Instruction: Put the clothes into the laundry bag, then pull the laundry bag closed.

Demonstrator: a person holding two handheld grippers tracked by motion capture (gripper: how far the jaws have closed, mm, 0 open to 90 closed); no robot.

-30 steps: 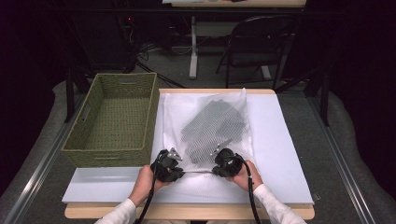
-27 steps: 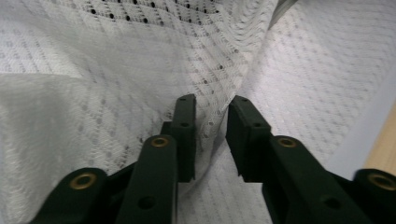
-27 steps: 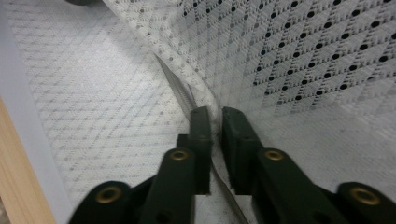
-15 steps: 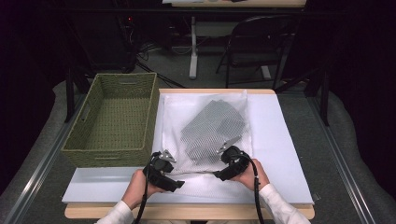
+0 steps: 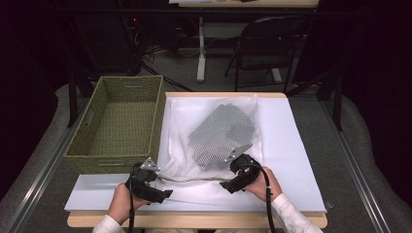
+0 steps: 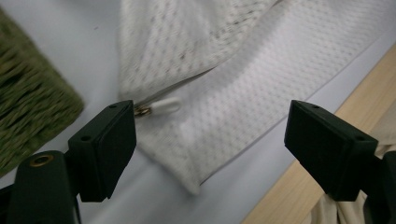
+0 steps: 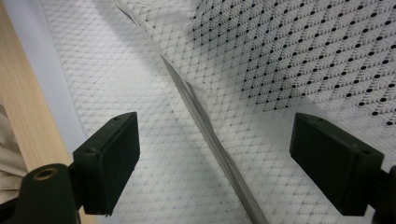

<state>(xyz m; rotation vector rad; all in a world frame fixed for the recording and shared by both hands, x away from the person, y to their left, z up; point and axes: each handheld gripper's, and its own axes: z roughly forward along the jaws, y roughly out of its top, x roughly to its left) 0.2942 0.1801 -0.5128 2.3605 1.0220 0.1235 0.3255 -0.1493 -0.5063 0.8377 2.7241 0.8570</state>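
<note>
A white mesh bag [image 5: 209, 141] lies flat on the white sheet, with a grey dotted garment [image 5: 221, 131] inside it. At the bag's near left corner hovers my left gripper [image 5: 156, 193]. Its jaws have just been opening and stand open [image 6: 210, 133] above the zipper pull [image 6: 161, 106], with nothing pinched. My right gripper [image 5: 233, 183] hangs over the bag's near right part. Its jaws have also just been opening and are wide apart [image 7: 215, 140] over the zipper line [image 7: 212, 142]. The garment [image 7: 308, 56] shows through the mesh there.
A green woven basket [image 5: 119, 126] stands to the left of the bag, close to my left gripper. The white sheet [image 5: 291, 145] covers the table, whose wooden front edge [image 5: 194, 221] is near the hands. Chairs and table legs stand beyond the far edge.
Both grippers have opened and let go of the bag's near edge, which now lies slack. The left one has moved left and towards the front edge; the right one has lifted slightly.
</note>
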